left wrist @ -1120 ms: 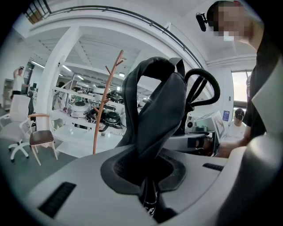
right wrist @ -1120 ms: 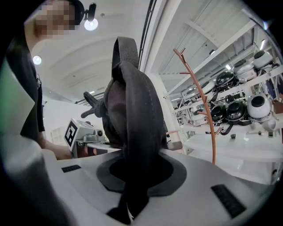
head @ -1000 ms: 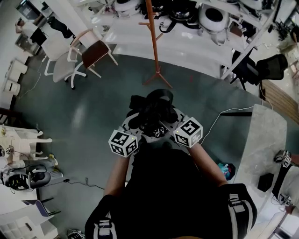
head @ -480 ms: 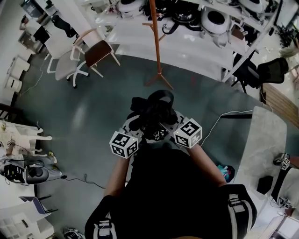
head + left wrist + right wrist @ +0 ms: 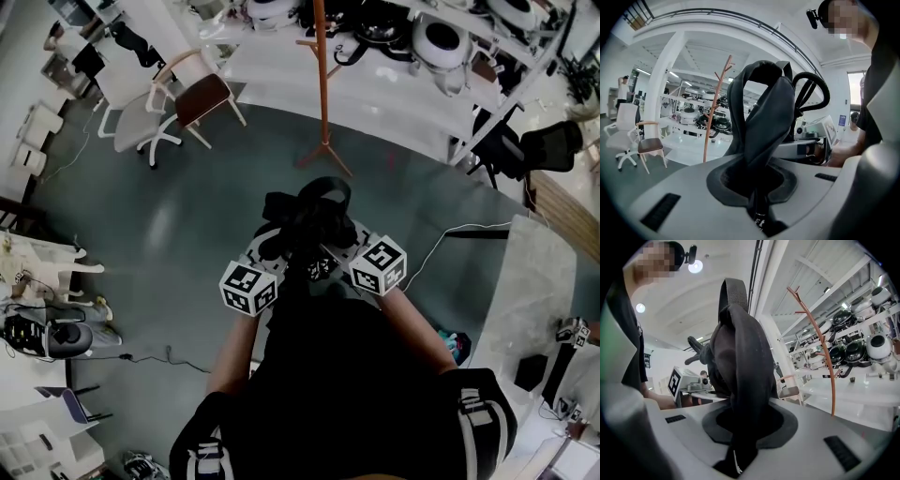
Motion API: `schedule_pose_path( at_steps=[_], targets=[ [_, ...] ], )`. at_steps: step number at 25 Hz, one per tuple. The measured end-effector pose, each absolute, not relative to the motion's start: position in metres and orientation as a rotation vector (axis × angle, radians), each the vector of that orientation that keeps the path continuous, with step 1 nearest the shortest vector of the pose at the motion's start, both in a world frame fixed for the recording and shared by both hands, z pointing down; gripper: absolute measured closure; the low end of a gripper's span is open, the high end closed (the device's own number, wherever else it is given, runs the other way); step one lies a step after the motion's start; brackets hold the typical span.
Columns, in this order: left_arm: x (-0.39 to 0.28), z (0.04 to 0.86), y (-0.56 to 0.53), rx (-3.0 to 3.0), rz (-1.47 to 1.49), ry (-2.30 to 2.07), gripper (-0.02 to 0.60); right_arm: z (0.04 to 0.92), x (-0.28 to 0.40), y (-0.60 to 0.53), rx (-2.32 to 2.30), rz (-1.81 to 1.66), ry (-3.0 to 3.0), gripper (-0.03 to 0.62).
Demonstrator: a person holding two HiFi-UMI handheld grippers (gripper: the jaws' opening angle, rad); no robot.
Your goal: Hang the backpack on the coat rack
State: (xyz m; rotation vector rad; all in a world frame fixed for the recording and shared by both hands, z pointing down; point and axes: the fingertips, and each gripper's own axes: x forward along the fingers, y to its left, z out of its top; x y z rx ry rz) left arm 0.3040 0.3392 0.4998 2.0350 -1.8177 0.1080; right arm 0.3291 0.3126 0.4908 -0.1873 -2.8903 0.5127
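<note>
Grey-green workshop floor (image 5: 178,225). Nearest, left gripper (image 5: 757,201) and right gripper (image 5: 738,441), both clamped on the black backpack (image 5: 305,214), carried in mid-air; farther off, orange coat rack (image 5: 323,84). Advice: hold the top loop (image 5: 733,291) high when nearing a peg.

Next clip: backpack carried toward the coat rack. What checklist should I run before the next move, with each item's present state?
1. Grip of left gripper on a strap of the backpack: ok, shut on it.
2. Grip of right gripper on the backpack: ok, shut on it.
3. The top loop stands free above both grips: ok.
4. The coat rack is upright, hooks in view bare: ok.
5. The chair stands left of the way to the rack: ok.
6. Backpack within reach of a hook: not ok, the rack stands apart ahead.
</note>
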Motion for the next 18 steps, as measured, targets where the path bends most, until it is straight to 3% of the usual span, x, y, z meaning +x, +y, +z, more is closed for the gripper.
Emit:
schedule_pose_path(
  at_steps=[8,18],
  targets=[
    [0.27,0.514,0.331,2.054,0.104,-1.758,0.532,0.506,0.295,0.305,-0.138,0.549,-2.87,0.511],
    [0.18,0.518,0.308,2.077,0.096,-1.699,0.532,0.51,0.206,0.284,-0.052,0.604,-2.844,0.511]
  ],
)
